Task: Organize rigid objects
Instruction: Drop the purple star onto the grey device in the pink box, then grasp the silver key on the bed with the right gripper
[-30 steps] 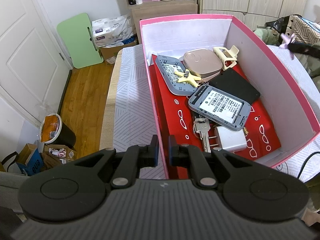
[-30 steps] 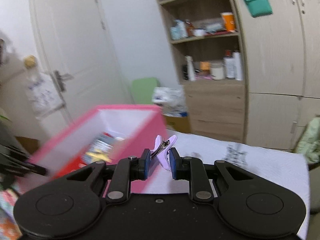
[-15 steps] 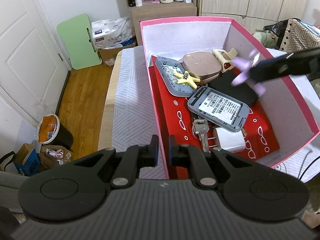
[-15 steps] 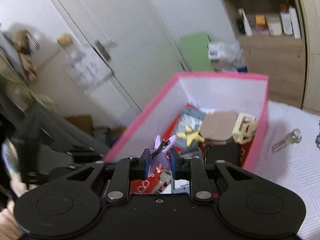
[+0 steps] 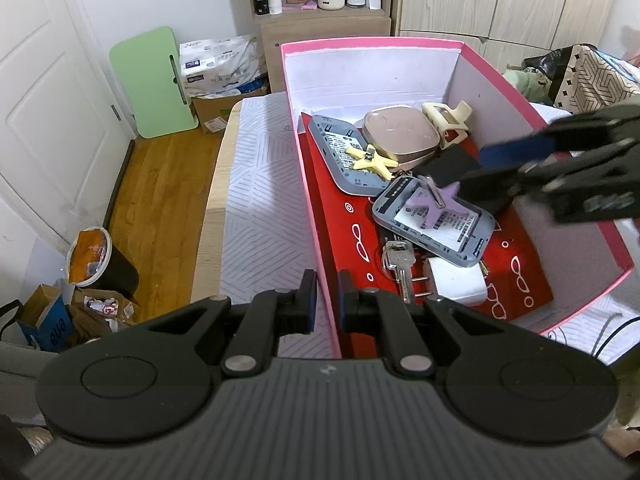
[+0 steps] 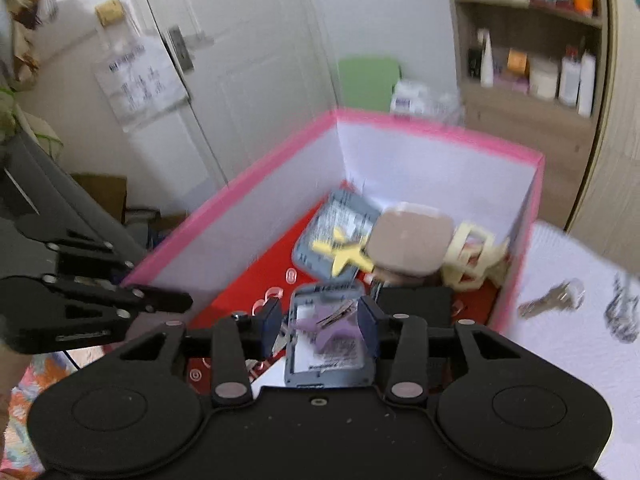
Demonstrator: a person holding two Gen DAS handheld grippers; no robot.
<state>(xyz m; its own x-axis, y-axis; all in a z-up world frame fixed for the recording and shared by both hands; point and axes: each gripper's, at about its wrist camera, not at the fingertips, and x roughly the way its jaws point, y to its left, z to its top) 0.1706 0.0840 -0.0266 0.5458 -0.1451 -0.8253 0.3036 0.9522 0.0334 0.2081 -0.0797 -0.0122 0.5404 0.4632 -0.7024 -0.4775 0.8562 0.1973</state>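
Note:
A pink box (image 5: 372,44) stands on the white-clothed table, and my left gripper (image 5: 328,304) is shut on its near wall. My right gripper (image 5: 486,168) hovers over the box from the right, its jaws opening. A purple hair clip (image 5: 438,200) lies loose on a grey device (image 5: 452,236) under it. In the right wrist view the purple clip (image 6: 332,324) shows between the fingers of the right gripper (image 6: 320,320), and neither pad touches it. The box also holds a yellow star clip (image 5: 372,158), a beige compact (image 5: 400,134), a cream claw clip (image 5: 448,120), keys (image 5: 396,260) and a white plug (image 5: 456,284).
A single key (image 6: 548,300) and a dark small object (image 6: 622,312) lie on the cloth to the right of the box. Left of the table are wooden floor, a bin (image 5: 100,260), a green board (image 5: 152,80) and a white door. A shelf unit (image 5: 320,0) stands behind.
My right gripper swung in over the box from the right with the purple clip, then spread its fingers; the clip now lies on the grey device. The left gripper stayed on the box wall.

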